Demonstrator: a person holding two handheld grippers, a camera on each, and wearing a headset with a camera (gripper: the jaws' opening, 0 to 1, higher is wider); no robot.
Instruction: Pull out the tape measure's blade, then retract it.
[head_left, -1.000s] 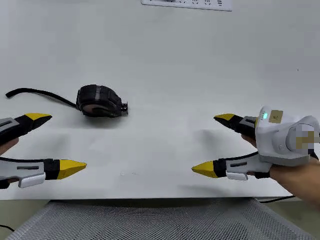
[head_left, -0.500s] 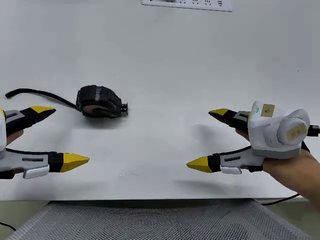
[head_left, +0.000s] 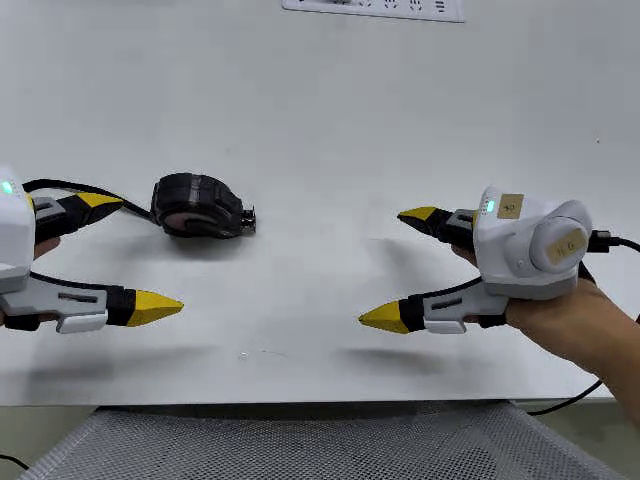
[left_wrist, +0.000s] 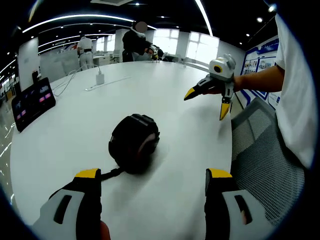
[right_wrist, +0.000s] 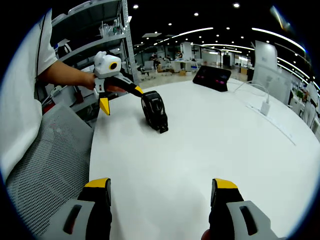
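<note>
**Black tape measure (head_left: 198, 205) lies free on white table (head_left: 330, 120)**

Head view: left gripper (head_left: 145, 252) and right gripper (head_left: 385, 267) hover level, jaws wide, empty; tape measure just past the left's far jaw. Left gripper view: close ahead. Right gripper view: well ahead.

A wide white table (head_left: 330, 110) spans the workspace, with a grey mesh surface (head_left: 300, 440) at its near edge. Beyond it are bright windows (left_wrist: 200, 47), curved ceiling light strips (left_wrist: 75, 18) and metal shelving (right_wrist: 102, 30).
</note>
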